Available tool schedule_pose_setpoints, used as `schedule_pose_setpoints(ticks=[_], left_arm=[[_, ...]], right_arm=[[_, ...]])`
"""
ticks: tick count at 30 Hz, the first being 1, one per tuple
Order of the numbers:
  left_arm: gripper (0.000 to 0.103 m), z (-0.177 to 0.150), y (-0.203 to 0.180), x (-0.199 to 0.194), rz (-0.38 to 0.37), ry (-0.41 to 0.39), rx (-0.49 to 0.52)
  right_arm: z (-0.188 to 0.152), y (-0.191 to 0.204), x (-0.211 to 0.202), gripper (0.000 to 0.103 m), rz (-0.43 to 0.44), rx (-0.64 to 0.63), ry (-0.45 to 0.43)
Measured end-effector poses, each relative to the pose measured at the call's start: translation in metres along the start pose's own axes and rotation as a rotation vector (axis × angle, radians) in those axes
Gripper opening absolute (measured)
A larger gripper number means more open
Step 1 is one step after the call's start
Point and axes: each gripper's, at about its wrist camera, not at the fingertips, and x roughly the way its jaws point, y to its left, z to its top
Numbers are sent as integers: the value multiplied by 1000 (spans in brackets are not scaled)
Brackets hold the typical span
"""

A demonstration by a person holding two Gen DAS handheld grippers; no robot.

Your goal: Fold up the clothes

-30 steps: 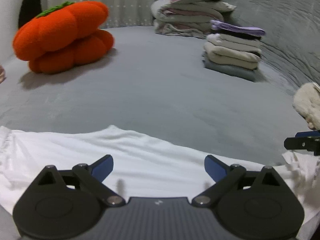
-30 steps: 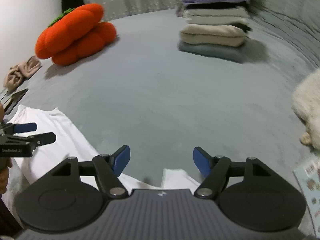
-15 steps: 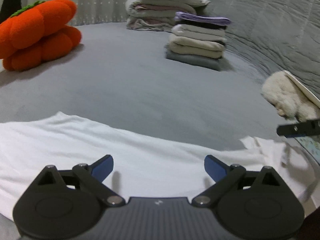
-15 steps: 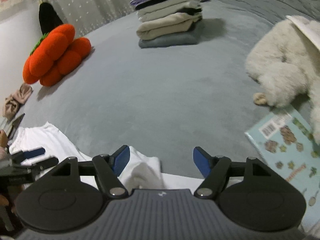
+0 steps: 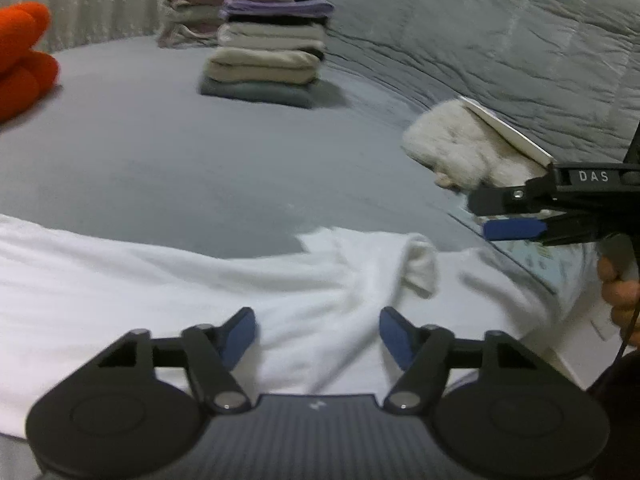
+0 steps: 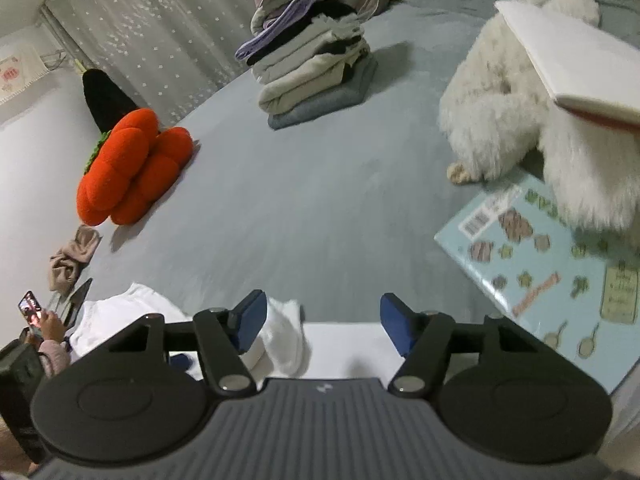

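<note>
Left gripper (image 5: 318, 330) hung over the white garment (image 5: 160, 292) spread on the grey bed (image 5: 160, 160), jaws apart and closing, cloth beneath them but not yet pinched. Right gripper (image 6: 320, 320) sat at the garment's bunched far end (image 6: 286, 338), jaws likewise apart and closing, pads clear of the fabric. Beyond lay a stack of folded clothes (image 6: 316, 68), an orange pumpkin cushion (image 6: 132, 168), a white plush toy (image 6: 520, 120) and a picture book (image 6: 540, 280).

Each gripper (image 5: 318, 332) is black with blue finger pads (image 5: 394, 336), silver pivot screws and a ribbed grey body.
</note>
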Motion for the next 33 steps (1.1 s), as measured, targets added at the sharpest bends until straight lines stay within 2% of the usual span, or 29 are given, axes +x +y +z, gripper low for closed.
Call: schedule_pose_setpoints(ticks=[4,8,9,10,11,12,13,19,21,23,26,27,28,30,32,33], left_arm=[[52,5,-17,13,-33,1,6],[40,14,-23,22,-113,1,-29],[35,16,-24,24,-135,3,-44],[25,17,-25,26,-150,5,-55],[18,17,-26,28,-148,7,-58],[5,17,-27,29,-146,8,-59],[0,15,-29,27,-148,5,-50],[0,3,-46,6,-202,-29,78],[0,-2,-51,1,-192,-28,124],[1,-6,-52,-4,-164,-35,139],[6,-9,-44,-12,-119,-50,109],[15,-10,-39,-15,-105,-55,91],[31,-11,-35,-18,-87,-62,69],[47,-13,-26,-23,-55,-76,22],[54,-14,-16,-28,-36,-87,-35],[56,-15,-12,-30,-28,-90,-62]], right_arm=[[-1,-2,0,66,44,23,12],[4,-4,2,66,72,59,16],[6,-4,4,66,73,66,16],[7,-4,5,66,68,69,17],[9,-3,7,66,65,74,19],[10,-3,9,66,67,81,23],[11,-2,11,66,74,86,27],[12,15,27,64,112,60,70],[10,25,33,57,109,28,79],[8,34,40,46,103,-5,86],[4,50,51,36,91,-75,97],[3,55,54,36,86,-100,101],[1,60,58,36,77,-129,105],[-3,70,67,31,32,-199,112],[-8,75,74,10,-15,-253,115],[-10,76,75,7,-42,-273,111]])
